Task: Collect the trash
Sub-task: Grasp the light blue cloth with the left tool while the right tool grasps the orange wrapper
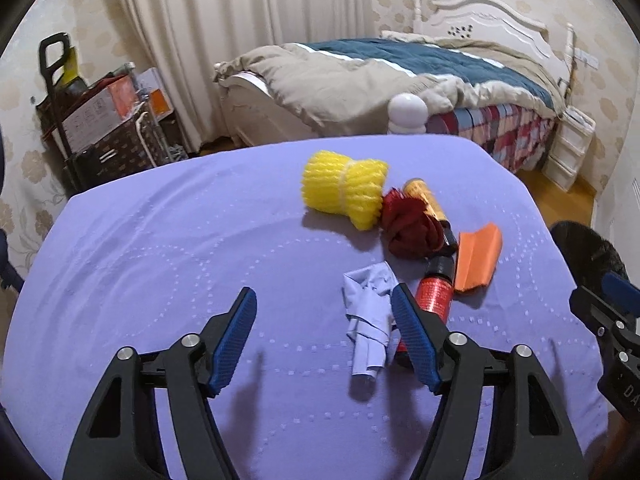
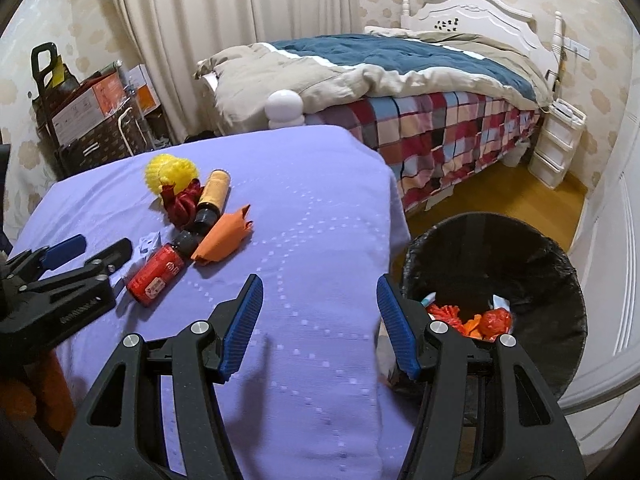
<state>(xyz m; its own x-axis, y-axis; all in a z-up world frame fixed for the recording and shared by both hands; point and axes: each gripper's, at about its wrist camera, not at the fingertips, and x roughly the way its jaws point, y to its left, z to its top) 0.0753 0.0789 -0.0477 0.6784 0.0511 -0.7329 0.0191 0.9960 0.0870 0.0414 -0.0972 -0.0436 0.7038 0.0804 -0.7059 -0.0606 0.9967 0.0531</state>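
Bedroom setting: cream curtains [image 1: 224,40], patterned wallpaper, unmade bed [image 1: 420,76] behind with blue and beige quilt. Up front, lavender-covered worktop [image 1: 160,248] carrying the leftover trash, bunched in 1 cluster toward its right side, probably for short carries to the bin.

Cluster contents: yellow foam net [image 1: 344,186] at the far end; dark red crumpled wad [image 1: 412,232] touching it; amber bottle [image 2: 214,196] lying just behind the wad; orange paper scrap [image 1: 478,258] beside that; red bottle [image 1: 430,300] on its side; pale blue crumpled paper [image 1: 370,320] nearest.

Left claw [image 1: 324,340]: jaws apart, nothing pinched, angled down over the worktop. Pale blue paper just inside the right-hand pad, red bottle directly behind that pad; looks lined up for 1 of these 2, though which cannot be told yet.

Right claw [image 2: 320,326]: jaws likewise apart and empty, straddling the worktop's right edge, between cluster and bin.

Black-lined bin [image 2: 552,264] on the floor just off that edge, already holding orange and red scraps, so placed for a straight drop from the worktop.

Judged stage: partway through, 6 pieces left to lift.
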